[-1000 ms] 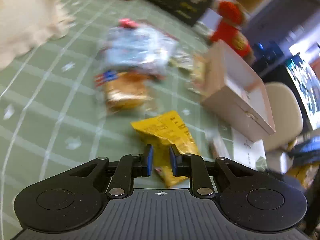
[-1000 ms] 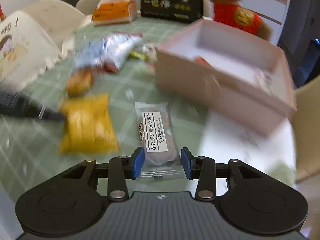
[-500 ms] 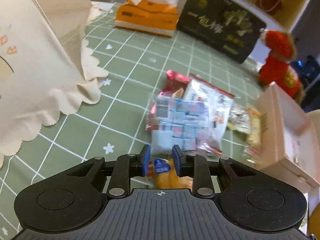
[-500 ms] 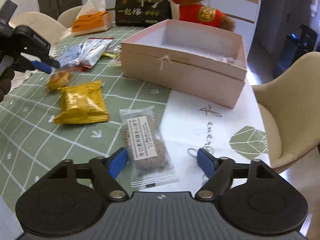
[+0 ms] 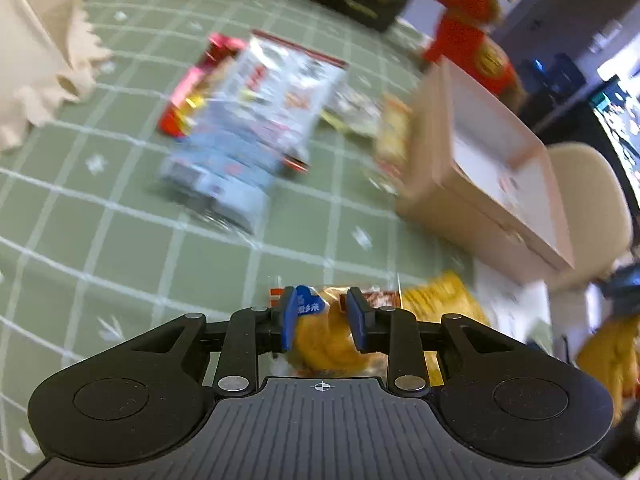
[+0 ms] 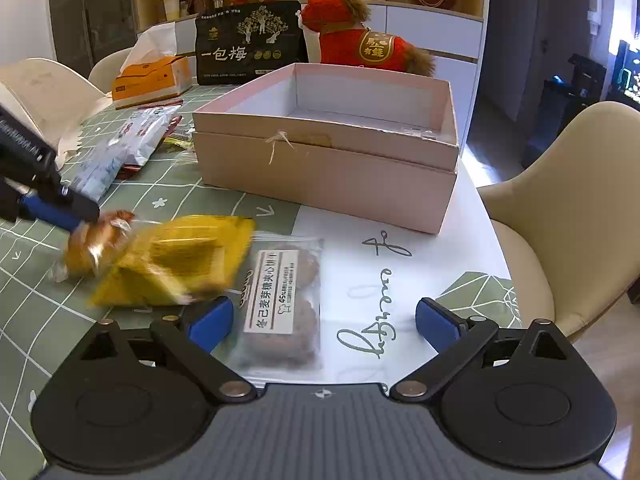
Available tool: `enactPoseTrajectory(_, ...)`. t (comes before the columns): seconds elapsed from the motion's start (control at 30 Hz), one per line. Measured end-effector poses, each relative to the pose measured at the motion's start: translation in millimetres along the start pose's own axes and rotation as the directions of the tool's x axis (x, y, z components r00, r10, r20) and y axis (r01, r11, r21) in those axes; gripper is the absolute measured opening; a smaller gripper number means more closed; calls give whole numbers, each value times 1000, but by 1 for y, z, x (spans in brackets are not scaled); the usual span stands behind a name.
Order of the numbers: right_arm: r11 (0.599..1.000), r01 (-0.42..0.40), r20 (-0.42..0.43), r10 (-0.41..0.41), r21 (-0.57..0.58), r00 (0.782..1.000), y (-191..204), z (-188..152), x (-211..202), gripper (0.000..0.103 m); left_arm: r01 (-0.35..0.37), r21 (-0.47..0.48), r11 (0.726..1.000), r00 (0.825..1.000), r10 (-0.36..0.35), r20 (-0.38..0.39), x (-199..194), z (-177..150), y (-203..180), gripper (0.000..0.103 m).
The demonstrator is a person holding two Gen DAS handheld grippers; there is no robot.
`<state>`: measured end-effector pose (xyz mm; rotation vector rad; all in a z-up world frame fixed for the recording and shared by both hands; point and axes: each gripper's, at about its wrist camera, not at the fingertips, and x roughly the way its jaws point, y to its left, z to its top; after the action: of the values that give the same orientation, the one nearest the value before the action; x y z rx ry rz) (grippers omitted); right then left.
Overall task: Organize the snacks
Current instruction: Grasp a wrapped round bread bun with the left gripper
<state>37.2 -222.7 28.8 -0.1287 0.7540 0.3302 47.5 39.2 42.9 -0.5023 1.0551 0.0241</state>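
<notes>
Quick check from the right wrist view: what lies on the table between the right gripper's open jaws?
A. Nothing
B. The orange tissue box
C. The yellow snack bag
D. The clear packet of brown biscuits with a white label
D: the clear biscuit packet lies flat on the table between the wide-open fingers of the right gripper, untouched by either pad; the yellow snack bag sits off to its left.

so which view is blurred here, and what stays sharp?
Left wrist view: heavy motion blur over the snack pile and pink box; only the left gripper is crisp. Right wrist view: mostly sharp, printed cookie pack legible, but the yellow packet smears; fisheye bends the edges.
</notes>
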Motion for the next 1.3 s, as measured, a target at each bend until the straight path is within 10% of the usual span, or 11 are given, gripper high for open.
enactPoseTrajectory(0.27, 1000, 14, -9, -14, 12, 1000, -2, -4, -4, 100, -9, 281, 960, 999, 21, -39, -5, -27, -49, 33)
enactPoseTrajectory(0.47, 1000, 22, -2, -22, 18, 1000, -3, -12, -11, 100, -107, 572, 813, 992, 130, 1, -8, -72, -80, 34)
enactPoseTrajectory(0.8, 998, 47, -3, -47, 35, 999, -1, -14, -11, 103, -88, 497, 863, 993, 36, 113, -26, -63, -73, 34)
enactPoseTrajectory(1.1, 998, 48, 0, -48, 36, 999, -1, -14, -12, 103, -48, 668, 742, 998, 6, 65, -2, -66, -84, 36)
enactPoseTrajectory(1.3, 998, 47, 3, -47, 38, 999, -2, -15, -12, 103, 61, 688, 723, 997, -73, -12, -4, -61, -71, 36)
